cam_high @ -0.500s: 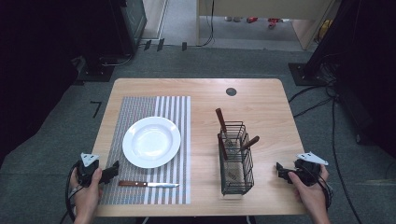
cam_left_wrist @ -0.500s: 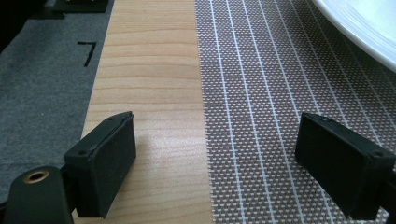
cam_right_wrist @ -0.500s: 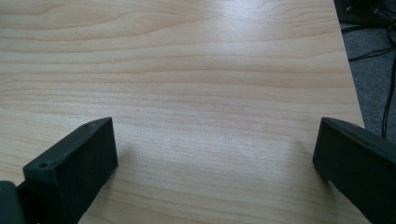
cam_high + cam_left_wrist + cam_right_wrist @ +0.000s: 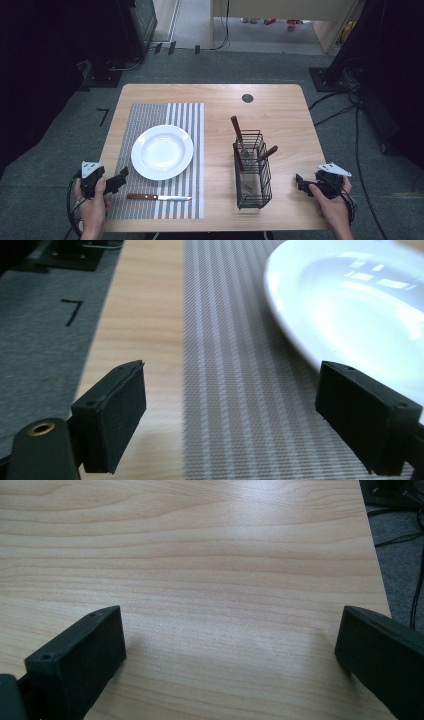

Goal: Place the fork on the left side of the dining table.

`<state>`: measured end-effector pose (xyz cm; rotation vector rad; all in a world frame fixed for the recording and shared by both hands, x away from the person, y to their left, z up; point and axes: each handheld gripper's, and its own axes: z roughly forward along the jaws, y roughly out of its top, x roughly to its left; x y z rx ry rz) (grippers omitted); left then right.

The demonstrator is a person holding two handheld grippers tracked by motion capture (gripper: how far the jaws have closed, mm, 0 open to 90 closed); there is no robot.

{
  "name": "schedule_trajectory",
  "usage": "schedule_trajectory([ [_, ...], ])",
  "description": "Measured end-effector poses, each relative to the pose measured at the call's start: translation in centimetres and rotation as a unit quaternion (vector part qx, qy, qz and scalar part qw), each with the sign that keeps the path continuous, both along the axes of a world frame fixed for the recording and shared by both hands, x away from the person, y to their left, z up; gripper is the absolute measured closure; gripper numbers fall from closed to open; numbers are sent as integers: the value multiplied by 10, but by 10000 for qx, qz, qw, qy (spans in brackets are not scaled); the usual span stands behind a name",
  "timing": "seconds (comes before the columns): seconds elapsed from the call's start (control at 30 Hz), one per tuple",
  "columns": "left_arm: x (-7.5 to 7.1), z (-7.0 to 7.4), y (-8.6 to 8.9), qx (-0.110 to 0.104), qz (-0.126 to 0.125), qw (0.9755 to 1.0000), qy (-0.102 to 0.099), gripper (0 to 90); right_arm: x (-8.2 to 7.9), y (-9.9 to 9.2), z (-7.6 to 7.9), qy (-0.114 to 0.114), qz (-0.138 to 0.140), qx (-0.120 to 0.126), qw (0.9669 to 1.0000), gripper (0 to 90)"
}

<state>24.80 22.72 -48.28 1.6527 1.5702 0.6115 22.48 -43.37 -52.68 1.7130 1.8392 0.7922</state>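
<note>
At the centre of the high view, a light wooden worktop [image 4: 280, 107] is shown, with a round dark grommet [image 4: 247, 98] toward 12 o'clock. Toward 9 o'clock, a striped placemat [image 4: 150, 112] is laid flat, and a white plate [image 4: 162, 152] is set on it. Just beside the plate at 6 o'clock, a knife [image 4: 158, 197] with a brown handle is laid on the placemat, its blade directed toward 3 o'clock. Right of centre, a black wire basket [image 4: 252, 170] is stood on the bare wood; brown-handled utensils [image 4: 236, 130] are seen leaning in it, their handles projecting above the rim.

At roughly 8 o'clock, the left hand-held gripper [image 4: 120, 176] is held by a hand [image 4: 92, 207] at the near left corner, just beside the plate rim. In the left gripper view, the left hand-held gripper [image 4: 250, 420] is seen with its jaws spread wide and nothing between them; the placemat weave and the plate rim are visible beyond.

At roughly 4 o'clock, the right hand-held gripper [image 4: 300, 182] is held by the other hand [image 4: 332, 207], well apart from the basket. In the right gripper view, the right hand-held gripper [image 4: 230, 665] is likewise seen spread wide and empty above bare wood.
</note>
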Motion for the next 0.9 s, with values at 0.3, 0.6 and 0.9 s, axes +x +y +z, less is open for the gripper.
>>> schedule_trajectory([
  [0.3, 10, 29, -38, 86, -588, 9980, -209, 139, 1, 0, 0, -3, 32, -1, 10000, 0],
  [0.6, 23, 52, -85, -112, -1279, 9911, -340, 138, 1, 0, 0, -3, 31, 0, 10000, 0],
  [0.9, 36, 66, -129, -149, -1766, 9833, -420, 138, 1, 0, 0, -3, 32, -1, 10000, 0],
])
